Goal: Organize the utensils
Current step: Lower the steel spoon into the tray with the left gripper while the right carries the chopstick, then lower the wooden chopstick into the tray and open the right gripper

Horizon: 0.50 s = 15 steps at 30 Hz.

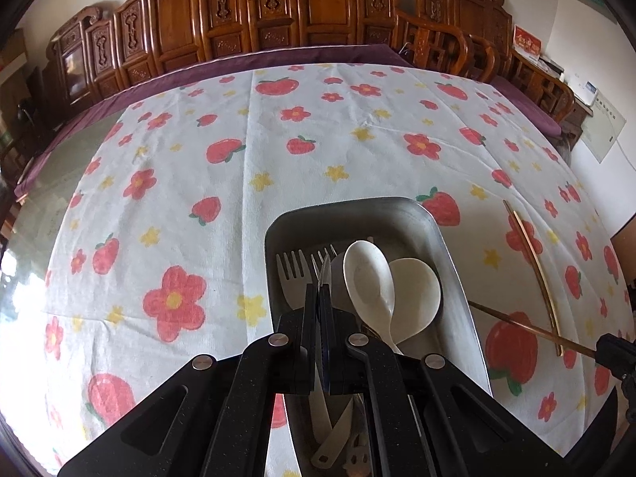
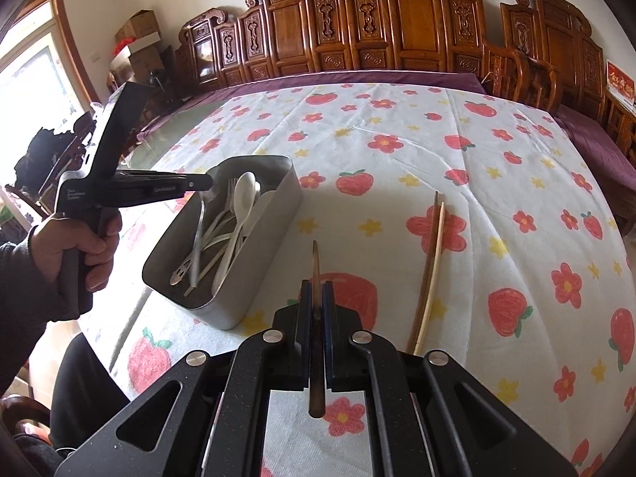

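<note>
A grey metal bin [image 1: 401,214] [image 2: 274,206] on the strawberry-print cloth holds white spoons [image 1: 369,278] [image 2: 243,194] and forks [image 1: 292,268]. My left gripper [image 1: 318,290] [image 2: 206,183] hovers over the bin, shut on a utensil [image 1: 326,274] whose tip points into the bin. My right gripper [image 2: 317,290] is shut on a brown chopstick [image 2: 316,262] [image 1: 516,322], held above the cloth just right of the bin. Two more chopsticks [image 2: 431,262] [image 1: 534,266] lie on the cloth further right.
The round table [image 2: 167,135] has a glass top and purple underlay beyond the cloth. Carved wooden chairs [image 2: 397,20] ring the far side. Cardboard boxes [image 2: 139,31] are stacked at back left. The person's hand [image 2: 79,246] grips the left tool.
</note>
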### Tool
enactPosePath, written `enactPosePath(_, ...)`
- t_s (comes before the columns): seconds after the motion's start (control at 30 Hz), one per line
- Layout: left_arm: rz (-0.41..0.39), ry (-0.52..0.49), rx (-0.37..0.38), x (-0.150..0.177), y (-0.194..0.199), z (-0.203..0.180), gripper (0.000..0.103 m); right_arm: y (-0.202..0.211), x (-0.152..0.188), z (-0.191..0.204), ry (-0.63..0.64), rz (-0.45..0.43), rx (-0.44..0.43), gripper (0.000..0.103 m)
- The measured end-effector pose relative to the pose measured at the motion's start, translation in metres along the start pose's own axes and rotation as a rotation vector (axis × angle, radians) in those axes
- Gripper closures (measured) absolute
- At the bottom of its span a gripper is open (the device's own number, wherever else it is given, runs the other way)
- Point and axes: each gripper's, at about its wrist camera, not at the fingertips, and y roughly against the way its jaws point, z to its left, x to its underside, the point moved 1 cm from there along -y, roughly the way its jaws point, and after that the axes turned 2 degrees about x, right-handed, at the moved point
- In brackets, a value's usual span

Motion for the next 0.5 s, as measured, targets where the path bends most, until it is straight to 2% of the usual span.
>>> enactPosePath(0.07, 0.006, 0.003, 0.007, 0.001, -0.001, 0.0, 0.102, -0.002, -0.001, 0.006, 0.04, -0.008, 0.044, 0.097)
enactPosePath(0.13, 0.003, 0.0, 0.014, 0.002, 0.001, 0.0, 0.1, -0.001, -0.002, 0.007, 0.041, -0.013, 0.043, 0.097)
enactPosePath(0.23, -0.008, 0.005, 0.018, 0.004, 0.006, 0.001, 0.084, 0.003, -0.006, 0.007, 0.039, -0.028, 0.052, 0.097)
enactPosePath(0.27, -0.014, 0.009, 0.019, 0.005, 0.009, 0.003, 0.083, 0.004, -0.007, 0.007, 0.037, -0.033, 0.053, 0.097)
enactPosePath(0.5, -0.05, 0.055, 0.031, 0.016, 0.036, 0.015, 0.081, 0.019, -0.026, 0.013, 0.03, -0.097, 0.051, 0.097)
